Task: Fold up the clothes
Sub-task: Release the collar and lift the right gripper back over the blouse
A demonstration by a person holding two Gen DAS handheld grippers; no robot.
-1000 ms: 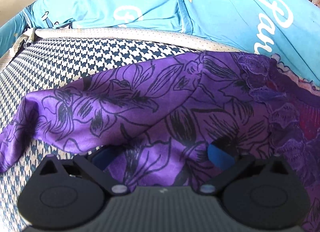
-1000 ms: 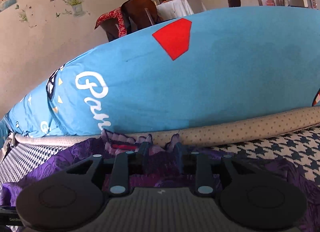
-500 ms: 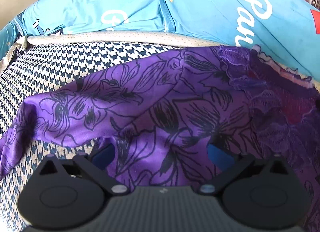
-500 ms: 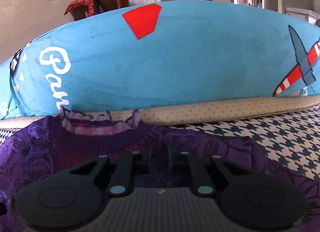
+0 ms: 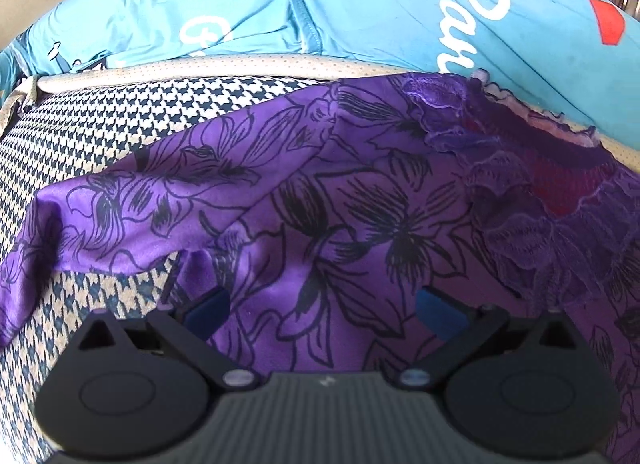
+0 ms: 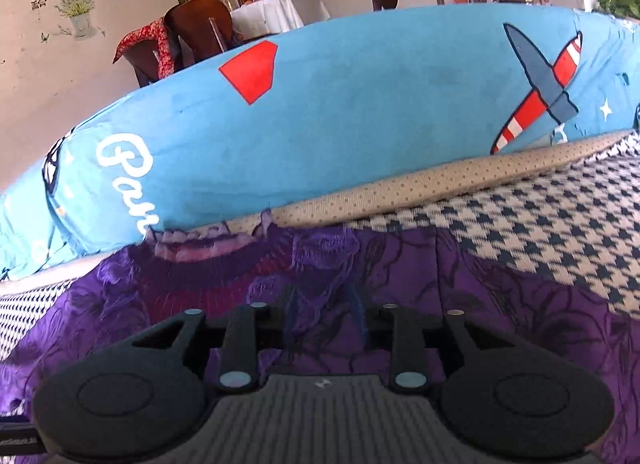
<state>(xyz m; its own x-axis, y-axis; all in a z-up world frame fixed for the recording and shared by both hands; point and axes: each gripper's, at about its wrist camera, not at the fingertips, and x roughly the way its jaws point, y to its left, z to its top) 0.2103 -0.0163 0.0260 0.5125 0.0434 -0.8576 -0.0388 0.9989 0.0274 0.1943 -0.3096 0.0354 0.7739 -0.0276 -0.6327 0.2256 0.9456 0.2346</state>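
Garment: purple satin blouse (image 5: 360, 200) with black line-drawn flowers, lying spread on the houndstooth cushion (image 5: 120, 116); same blouse (image 6: 520, 304) filled the lower part of the right wrist view.
Collar: ruffled lace neckline (image 5: 520, 120) with a reddish inner patch, toward the far edge of the cushion, touching the beige dotted piping (image 5: 240, 64).
Sleeve: left sleeve (image 5: 100, 216) draped out toward the left edge of the cushion, wrinkled, its end hanging low at the left.
Left claw: left claw (image 5: 324, 306) spread wide, blue pads (image 5: 206, 306) far apart, blouse fabric lying between them; nothing pinched.
Right claw: right claw (image 6: 324, 316) narrowed to a small gap with purple fabric bunched between the fingers; contact looked like a pinch on the blouse near the neckline, fingertips partly buried in cloth.
Backdrop: blue printed bolster (image 6: 320, 124) with a red pentagon, plane and white script, along the far edge of the cushion.
Room: dark wooden chair (image 6: 192, 32) and white-clothed table (image 6: 276, 12) behind.
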